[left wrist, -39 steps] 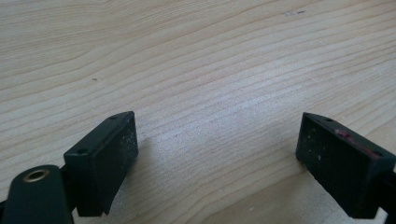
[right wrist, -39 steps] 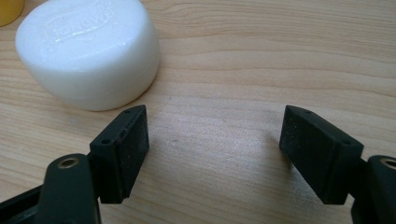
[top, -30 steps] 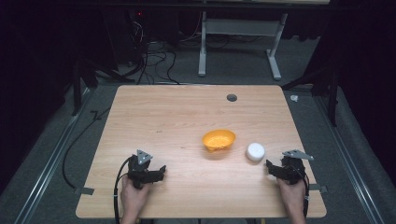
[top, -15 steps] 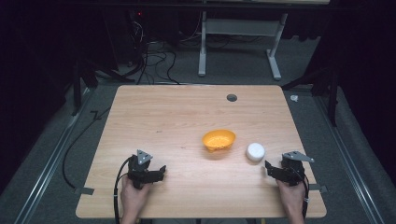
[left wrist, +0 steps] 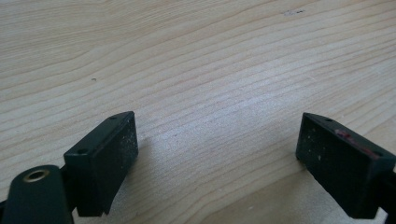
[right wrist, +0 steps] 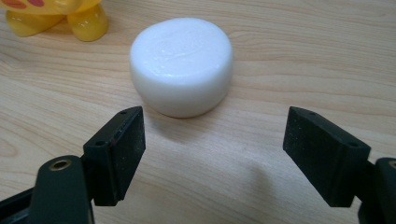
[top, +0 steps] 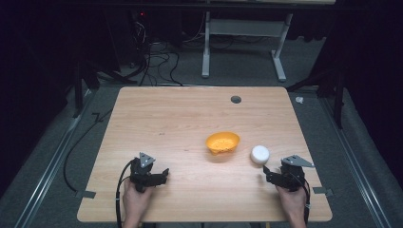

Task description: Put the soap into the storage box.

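Observation:
A white round puck (top: 260, 154) (right wrist: 182, 72) lies on the wooden table (top: 180, 118), just right of an orange bowl (top: 222, 142) whose yellow feet (right wrist: 56, 16) show in the right gripper view. My right gripper (top: 268, 174) (right wrist: 212, 158) is open, its jaws wide apart just short of the puck, nothing between them. My left gripper (top: 163, 174) (left wrist: 219, 161) rests open near the front left of the table, over bare wood.
A small dark hole (top: 235, 99) marks the table's far side. Behind the table stand a white desk frame (top: 242, 42) and tangled cables (top: 152, 52) on the floor. Metal rails (top: 52, 161) run along the table's left and right.
The right gripper has shifted slightly left toward the white puck. The left gripper, bowl and puck have not moved.

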### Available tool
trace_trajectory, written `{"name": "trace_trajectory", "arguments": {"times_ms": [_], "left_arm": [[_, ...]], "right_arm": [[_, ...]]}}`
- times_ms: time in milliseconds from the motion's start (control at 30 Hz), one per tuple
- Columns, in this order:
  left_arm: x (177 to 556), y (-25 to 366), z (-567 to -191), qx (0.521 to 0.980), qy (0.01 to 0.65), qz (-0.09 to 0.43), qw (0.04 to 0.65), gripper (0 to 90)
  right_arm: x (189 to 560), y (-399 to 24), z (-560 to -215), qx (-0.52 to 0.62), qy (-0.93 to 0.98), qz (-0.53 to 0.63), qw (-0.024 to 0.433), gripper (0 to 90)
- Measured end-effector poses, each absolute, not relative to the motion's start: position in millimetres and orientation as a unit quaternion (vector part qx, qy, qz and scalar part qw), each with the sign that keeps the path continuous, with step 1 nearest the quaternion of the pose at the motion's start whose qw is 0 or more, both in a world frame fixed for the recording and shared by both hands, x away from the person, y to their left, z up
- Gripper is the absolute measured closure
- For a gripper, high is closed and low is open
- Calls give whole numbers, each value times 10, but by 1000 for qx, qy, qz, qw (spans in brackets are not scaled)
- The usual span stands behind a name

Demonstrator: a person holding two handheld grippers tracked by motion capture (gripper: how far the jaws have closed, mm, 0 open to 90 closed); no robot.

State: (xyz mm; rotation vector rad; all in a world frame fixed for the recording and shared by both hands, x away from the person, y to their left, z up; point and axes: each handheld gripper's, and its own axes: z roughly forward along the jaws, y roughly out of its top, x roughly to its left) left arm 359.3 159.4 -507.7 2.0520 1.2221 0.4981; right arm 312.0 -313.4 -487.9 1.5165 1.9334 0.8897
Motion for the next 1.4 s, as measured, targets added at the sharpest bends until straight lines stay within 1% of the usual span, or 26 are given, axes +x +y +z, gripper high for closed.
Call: {"name": "trace_trajectory", "arguments": {"times_ms": [300, 400, 633, 933, 1200, 1400], "left_arm": [[3593, 1593, -5077, 790, 470, 192, 344, 131], [3593, 1593, -5077, 790, 470, 192, 344, 131], [3594, 1594, -5077, 790, 470, 192, 344, 131], [3594, 1593, -5077, 790, 470, 192, 344, 131], [3594, 1593, -5077, 790, 470, 191, 344, 131], [3594, 1593, -5077, 790, 470, 192, 344, 131]], "right_arm": [[3188, -3028, -4857, 552, 720, 332, 256, 185], [3237, -2983, -4828, 547, 721, 338, 259, 153], [3359, -2913, -4799, 543, 724, 338, 258, 141], [3510, -2861, -4794, 549, 723, 332, 257, 133], [3625, -2821, -4870, 553, 729, 315, 251, 131], [3692, -2801, -4931, 554, 734, 311, 241, 154]]}}
